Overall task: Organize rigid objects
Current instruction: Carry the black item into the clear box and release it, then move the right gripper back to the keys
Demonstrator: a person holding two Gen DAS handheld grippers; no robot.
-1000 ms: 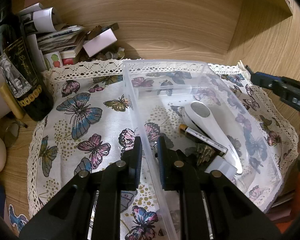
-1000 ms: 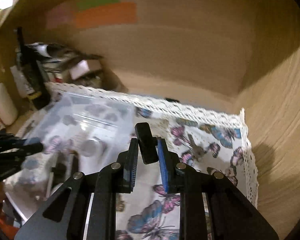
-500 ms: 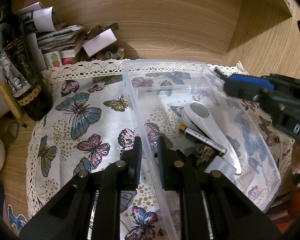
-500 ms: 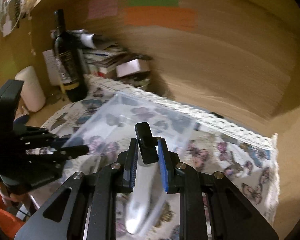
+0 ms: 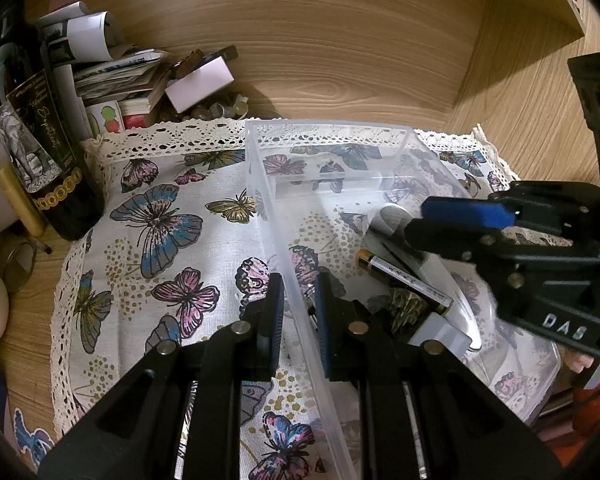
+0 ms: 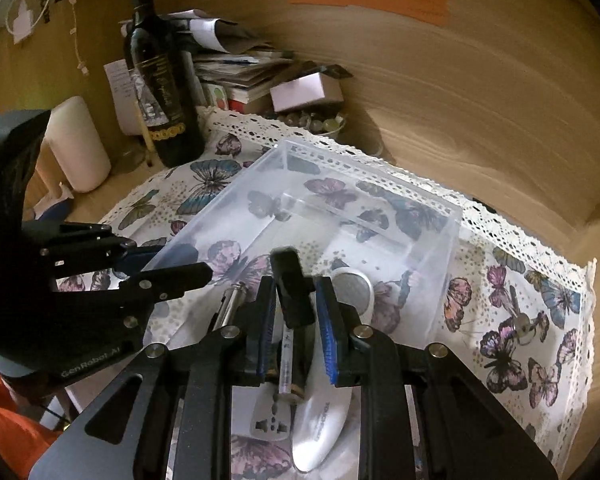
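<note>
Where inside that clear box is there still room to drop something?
The far end of the box, behind the white device, shows only bare floor. The near end is crowded: device, pen and adapter lie together. Outside, the cloth between box and bottle is bare.

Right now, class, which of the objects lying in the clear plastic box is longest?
The white curved handheld device with a round grey disc. It outstretches the slim white-labelled pen and flat white plug adapter beside it.

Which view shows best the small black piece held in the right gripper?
The right wrist view: the black piece stands sharp between the right gripper pads. In the left wrist view the gripper's side hides most of it.
</note>
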